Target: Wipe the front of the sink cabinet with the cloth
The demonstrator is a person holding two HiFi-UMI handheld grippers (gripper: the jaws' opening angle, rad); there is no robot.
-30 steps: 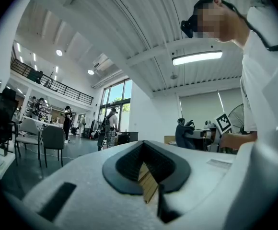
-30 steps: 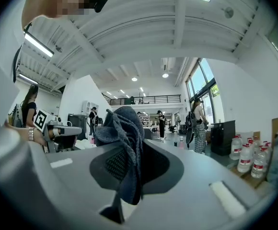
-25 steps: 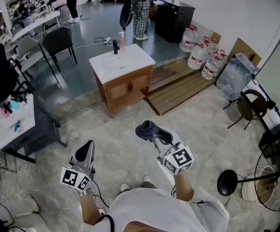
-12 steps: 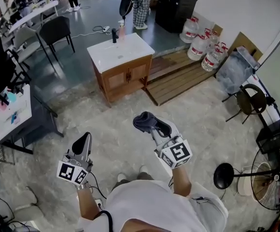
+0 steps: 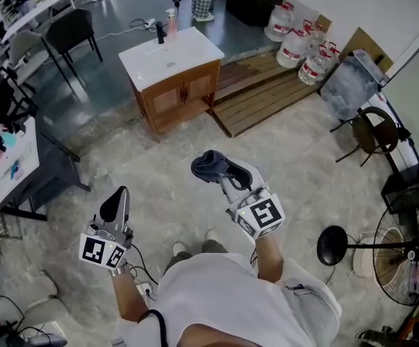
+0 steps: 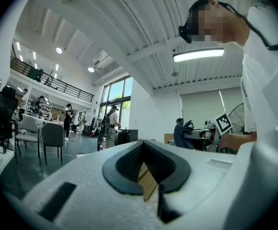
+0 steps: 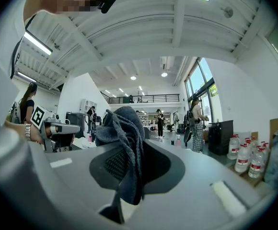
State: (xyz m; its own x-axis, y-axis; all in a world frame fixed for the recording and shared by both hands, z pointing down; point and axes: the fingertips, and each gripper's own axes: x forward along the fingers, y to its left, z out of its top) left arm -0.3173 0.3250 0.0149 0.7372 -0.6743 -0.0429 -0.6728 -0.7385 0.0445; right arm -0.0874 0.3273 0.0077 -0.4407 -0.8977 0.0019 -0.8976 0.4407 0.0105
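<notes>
Your right claw [image 5: 222, 181] pinches the cloth [image 5: 208, 166]. It is soft, light and floppy, so grip its bunched middle. Your left claw [image 5: 115, 207] is closed, empty. The cabinet [image 5: 184, 96] stands far at 12 o'clock.

Top: a white short-sleeved shirt [image 5: 227, 302] is worn.
Claws: left claw [image 5: 115, 204] and right claw [image 5: 222, 174] are cased white, padded black; black-and-white marker cubes [image 5: 102, 252] are fitted.

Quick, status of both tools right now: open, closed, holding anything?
Left tool: closed, holding nothing.
Right tool: closed on the dark cloth.
</notes>
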